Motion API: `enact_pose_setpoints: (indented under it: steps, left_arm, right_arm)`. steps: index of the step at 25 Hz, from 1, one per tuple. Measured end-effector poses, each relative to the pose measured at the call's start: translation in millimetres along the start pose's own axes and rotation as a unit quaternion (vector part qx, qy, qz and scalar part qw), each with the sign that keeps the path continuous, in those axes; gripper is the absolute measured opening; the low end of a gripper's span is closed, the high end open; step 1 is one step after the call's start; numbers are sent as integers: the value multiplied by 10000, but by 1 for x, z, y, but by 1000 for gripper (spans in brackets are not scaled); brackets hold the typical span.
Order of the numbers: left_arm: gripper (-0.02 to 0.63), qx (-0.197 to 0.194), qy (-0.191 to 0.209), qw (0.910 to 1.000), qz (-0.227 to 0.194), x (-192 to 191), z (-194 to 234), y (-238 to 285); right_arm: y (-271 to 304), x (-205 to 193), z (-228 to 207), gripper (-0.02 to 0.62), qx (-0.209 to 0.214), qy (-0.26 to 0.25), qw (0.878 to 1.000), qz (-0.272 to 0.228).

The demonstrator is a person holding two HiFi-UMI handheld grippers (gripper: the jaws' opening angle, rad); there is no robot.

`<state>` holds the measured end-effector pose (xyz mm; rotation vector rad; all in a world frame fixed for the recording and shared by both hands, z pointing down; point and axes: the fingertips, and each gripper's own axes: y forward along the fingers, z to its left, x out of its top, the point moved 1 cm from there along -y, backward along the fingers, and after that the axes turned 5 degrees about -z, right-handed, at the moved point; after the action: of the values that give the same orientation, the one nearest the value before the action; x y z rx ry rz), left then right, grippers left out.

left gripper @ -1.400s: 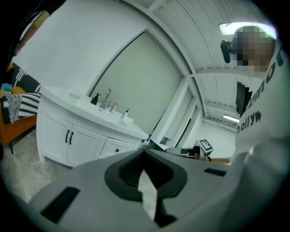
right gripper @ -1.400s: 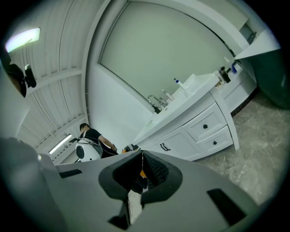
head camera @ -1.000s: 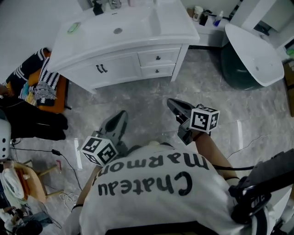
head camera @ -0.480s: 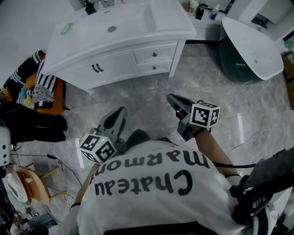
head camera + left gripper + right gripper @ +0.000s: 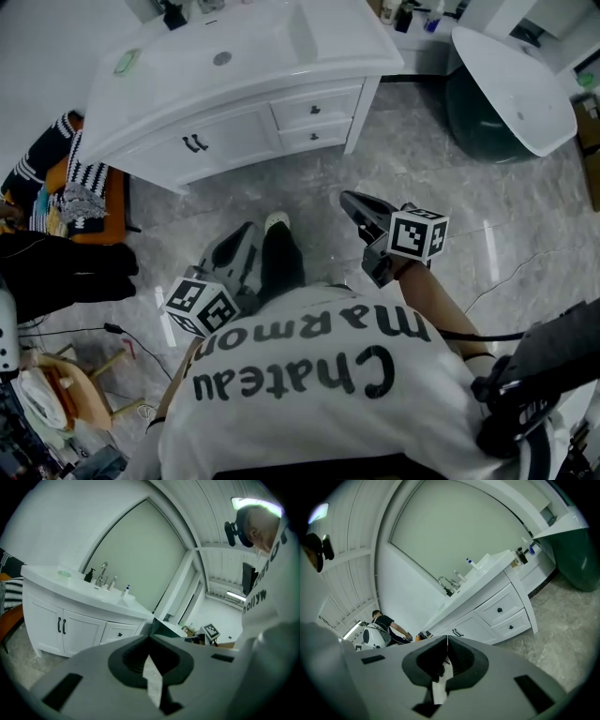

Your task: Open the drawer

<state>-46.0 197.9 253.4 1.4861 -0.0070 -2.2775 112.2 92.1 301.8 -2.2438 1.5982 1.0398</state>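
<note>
A white vanity (image 5: 234,70) stands ahead on the grey marble floor. At its right end are two closed drawers with dark knobs, the upper drawer (image 5: 315,109) (image 5: 499,610) above the lower drawer (image 5: 314,134) (image 5: 511,626). Left of them are two doors with dark handles (image 5: 194,143) (image 5: 61,626). My left gripper (image 5: 246,231) (image 5: 150,635) is shut and empty, well short of the cabinet. My right gripper (image 5: 350,199) (image 5: 447,637) is also shut and empty, pointing toward the drawers with open floor between.
A dark tub with a white rim (image 5: 511,84) stands at the right. Striped clothes (image 5: 75,178) and a black bag (image 5: 66,267) lie at the left. My shoe (image 5: 278,246) is between the grippers. Another person (image 5: 386,623) is far left.
A foot in a dark shoe has stepped forward between the grippers. Both grippers have come slightly closer to the vanity, still shut.
</note>
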Motion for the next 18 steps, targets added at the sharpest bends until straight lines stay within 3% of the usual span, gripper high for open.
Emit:
enact_pose_setpoints:
  steps: [6, 9, 13, 15, 18]
  left_arm:
    - [8, -303, -38, 9990, 321, 16, 39, 42]
    - [8, -720, -17, 9961, 508, 18, 55, 70]
    - [8, -1406, 585, 9862, 653, 19, 74, 113]
    - [8, -1415, 912, 9826, 787, 17, 91, 138]
    - [8, -1134, 912, 9842, 1005, 11, 123, 171]
  right_arm:
    - [39, 23, -16, 11, -348, 119, 9989, -283]
    - [60, 30, -31, 11, -556, 215, 9976, -360]
    - [87, 42, -59, 11, -930, 86, 9945, -472]
    - [102, 44, -79, 11, -1129, 32, 9926, -456]
    - [127, 45, -111, 11, -1393, 53, 9892, -443]
